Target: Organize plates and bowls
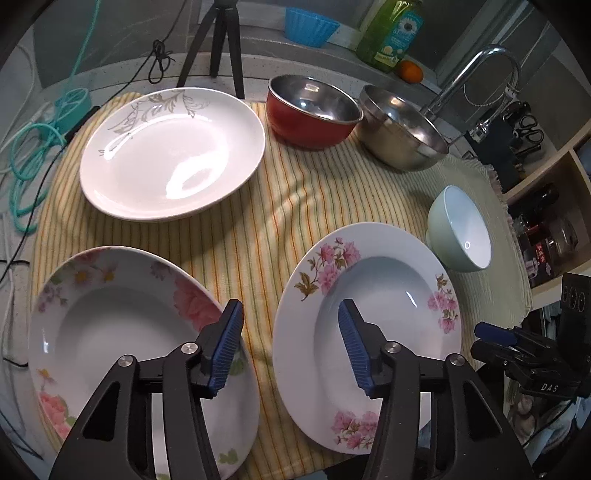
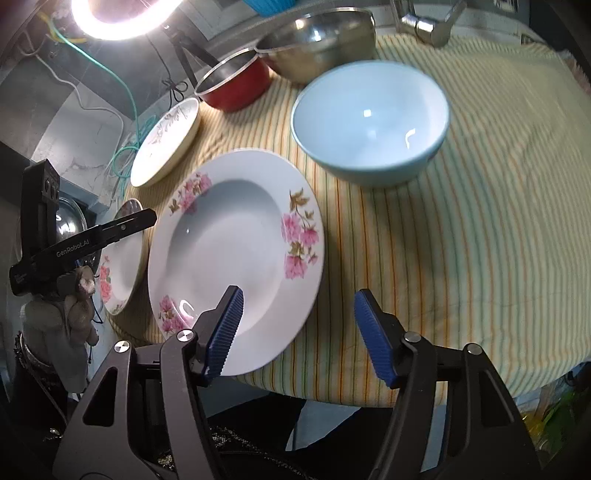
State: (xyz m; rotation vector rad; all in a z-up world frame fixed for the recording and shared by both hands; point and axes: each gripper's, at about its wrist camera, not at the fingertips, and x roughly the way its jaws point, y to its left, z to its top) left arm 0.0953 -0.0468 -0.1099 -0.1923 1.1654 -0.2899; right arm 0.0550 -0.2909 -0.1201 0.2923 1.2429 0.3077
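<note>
On a striped cloth (image 1: 258, 236) lie a deep plate with pink blossoms (image 1: 369, 332), also in the right wrist view (image 2: 236, 251), a rose-patterned deep plate (image 1: 122, 332) at the left, and a white oval plate (image 1: 173, 155) at the back. A red bowl (image 1: 314, 110), a steel bowl (image 1: 402, 129) and a pale blue bowl (image 1: 461, 229) stand behind; the blue bowl also shows in the right wrist view (image 2: 369, 118). My left gripper (image 1: 291, 347) is open above the gap between the two deep plates. My right gripper (image 2: 299, 332) is open over the blossom plate's near edge.
A tripod (image 1: 221, 44), cables (image 1: 37, 147), a green bottle (image 1: 391, 33), a blue cup (image 1: 310, 26) and a faucet (image 1: 480, 74) stand at the back. Shelves (image 1: 546, 192) are at the right. The cloth's front edge (image 2: 369, 391) overhangs the counter.
</note>
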